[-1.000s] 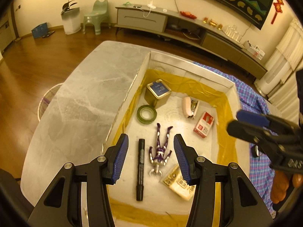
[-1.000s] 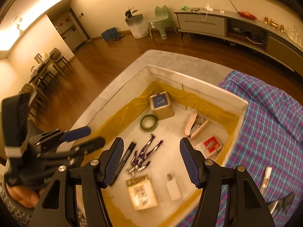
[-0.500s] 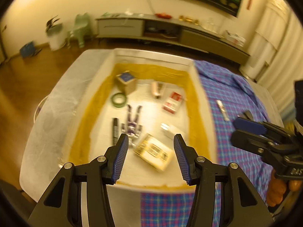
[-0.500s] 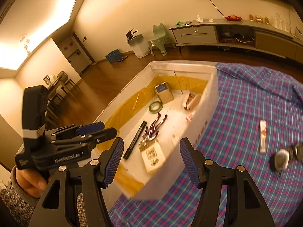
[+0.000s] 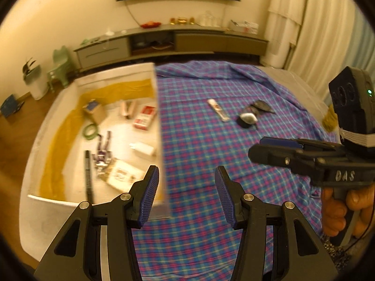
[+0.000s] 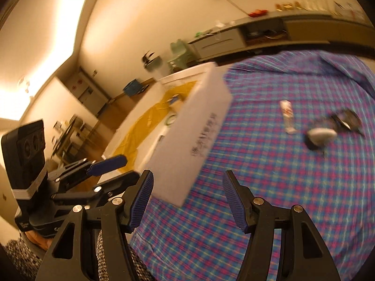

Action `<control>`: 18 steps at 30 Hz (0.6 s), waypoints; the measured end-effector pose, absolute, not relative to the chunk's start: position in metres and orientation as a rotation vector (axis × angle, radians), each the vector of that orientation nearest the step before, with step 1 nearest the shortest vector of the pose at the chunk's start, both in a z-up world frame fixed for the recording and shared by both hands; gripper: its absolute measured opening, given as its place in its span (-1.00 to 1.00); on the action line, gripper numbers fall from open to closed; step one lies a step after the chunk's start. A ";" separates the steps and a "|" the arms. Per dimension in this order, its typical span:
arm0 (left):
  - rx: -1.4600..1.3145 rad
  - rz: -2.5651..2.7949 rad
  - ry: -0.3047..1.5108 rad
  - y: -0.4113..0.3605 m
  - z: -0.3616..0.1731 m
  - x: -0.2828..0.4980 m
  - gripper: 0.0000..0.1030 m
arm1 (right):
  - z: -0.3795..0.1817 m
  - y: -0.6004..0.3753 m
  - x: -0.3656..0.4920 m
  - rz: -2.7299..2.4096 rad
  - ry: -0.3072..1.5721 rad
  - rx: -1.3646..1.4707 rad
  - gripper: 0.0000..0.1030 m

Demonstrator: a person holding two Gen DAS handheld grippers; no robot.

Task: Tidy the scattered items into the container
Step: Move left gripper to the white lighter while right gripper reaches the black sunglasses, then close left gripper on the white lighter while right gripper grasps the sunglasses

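Both the left gripper (image 5: 186,193) and right gripper (image 6: 187,201) gape wide and empty over the plaid cloth (image 5: 211,152), presumably heading for the small tube (image 5: 218,110) lying outside the white box (image 5: 161,140).

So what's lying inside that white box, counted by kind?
Tin: 1
Green tape roll: 1
Stapler: 1
Red-and-white pack: 1
Purple toy figure: 1
Black marker: 1
White bottle: 1
Printed packet: 1
Total: 8

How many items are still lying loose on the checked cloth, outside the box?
3, possibly more out of view: a white tube, dark glasses to its right, and a black-and-white object just in front of the glasses.
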State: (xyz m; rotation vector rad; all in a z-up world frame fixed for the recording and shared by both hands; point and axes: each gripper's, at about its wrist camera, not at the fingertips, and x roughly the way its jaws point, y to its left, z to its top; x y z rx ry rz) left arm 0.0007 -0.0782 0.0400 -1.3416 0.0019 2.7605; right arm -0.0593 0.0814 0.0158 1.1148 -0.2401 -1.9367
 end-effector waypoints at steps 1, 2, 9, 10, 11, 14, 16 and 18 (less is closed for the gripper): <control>-1.349 2.748 0.006 -0.072 0.037 -0.001 0.02 | 0.011 0.092 -0.064 -1.947 -0.268 1.131 0.22; -1.353 2.736 0.010 -0.066 0.035 -0.003 0.02 | 0.007 0.101 -0.068 -1.958 -0.295 1.144 0.22; -1.383 2.666 0.029 -0.023 0.019 -0.029 0.02 | -0.018 0.160 -0.101 -2.023 -0.508 1.222 0.22; -1.388 2.661 0.023 -0.019 0.017 -0.034 0.02 | -0.021 0.167 -0.107 -2.029 -0.545 1.234 0.22; -1.391 2.657 0.013 -0.015 0.014 -0.039 0.02 | -0.025 0.173 -0.113 -2.032 -0.580 1.245 0.22; -1.394 2.646 -0.034 -0.005 0.006 -0.061 0.02 | -0.036 0.185 -0.131 -2.029 -0.667 1.273 0.22; -1.394 2.637 -0.066 0.002 -0.001 -0.078 0.02 | -0.042 0.193 -0.142 -2.021 -0.723 1.286 0.22; -1.398 2.648 -0.075 0.009 -0.010 -0.096 0.02 | -0.050 0.198 -0.155 -2.013 -0.780 1.298 0.22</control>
